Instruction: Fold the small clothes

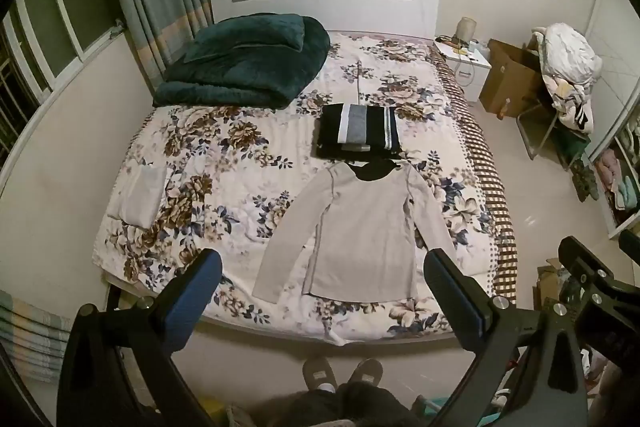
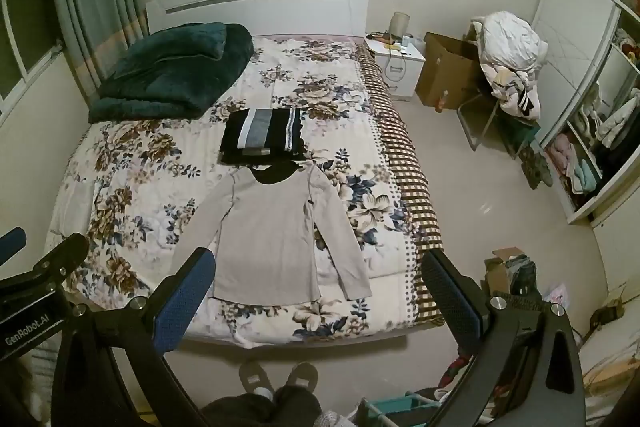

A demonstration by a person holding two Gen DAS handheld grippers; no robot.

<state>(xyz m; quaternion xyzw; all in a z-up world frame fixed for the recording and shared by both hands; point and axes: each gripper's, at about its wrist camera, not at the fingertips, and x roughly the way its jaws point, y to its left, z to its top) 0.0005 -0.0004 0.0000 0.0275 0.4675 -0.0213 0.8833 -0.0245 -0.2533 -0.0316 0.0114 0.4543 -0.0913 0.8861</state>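
Note:
A light grey long-sleeved shirt (image 1: 360, 231) lies flat on the floral bedspread (image 1: 224, 163), sleeves angled out, hem towards me; it also shows in the right wrist view (image 2: 268, 235). A black hanger hook (image 1: 374, 169) shows at its collar. Behind it sits a folded black, white and grey striped garment (image 1: 358, 133), also in the right wrist view (image 2: 262, 139). My left gripper (image 1: 324, 263) is open and empty, held high above the bed's foot. My right gripper (image 2: 318, 263) is open and empty, beside the left one.
A folded dark green blanket (image 1: 248, 63) lies at the bed's head left. A white nightstand (image 2: 398, 65), cardboard box (image 2: 446, 71) and a chair piled with laundry (image 2: 508, 59) stand right of the bed. A wardrobe (image 2: 592, 131) is far right. My slippered feet (image 1: 342, 375) are at the bed's foot.

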